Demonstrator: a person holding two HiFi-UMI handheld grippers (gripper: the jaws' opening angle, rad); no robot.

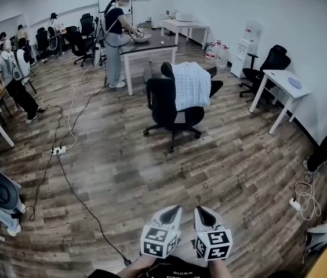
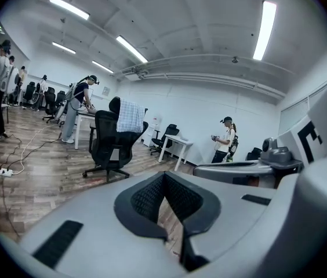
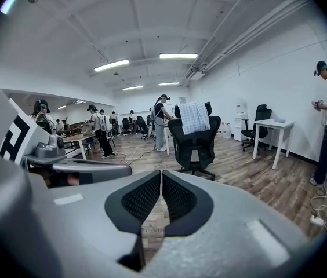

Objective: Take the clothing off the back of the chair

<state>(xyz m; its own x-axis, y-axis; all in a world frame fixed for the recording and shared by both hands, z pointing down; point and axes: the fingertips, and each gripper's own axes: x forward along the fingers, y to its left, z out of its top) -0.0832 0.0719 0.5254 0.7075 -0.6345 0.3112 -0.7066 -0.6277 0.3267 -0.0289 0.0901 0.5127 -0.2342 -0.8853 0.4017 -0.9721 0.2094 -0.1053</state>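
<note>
Left gripper [image 1: 172,209] and right gripper [image 1: 203,210], both closed on nothing, with open floor ahead of me.

Nearest, the two sit side by side at the bottom edge of the head view, each pair of jaws pressed together and empty. Beyond them stretches bare brown wood-plank floor [image 1: 123,178], crossed on the left by a thin black cable [image 1: 85,207] that runs up toward a white power strip [image 1: 58,150]. Well apart from the grippers stands the black wheeled office chair [image 1: 164,106], with the pale checked clothing [image 1: 191,86] draped over its backrest. A white desk [image 1: 273,77] flanks the chair on the right. Behind the chair is a dark-topped table [image 1: 149,44] with a person [image 1: 114,39] standing at it.
</note>
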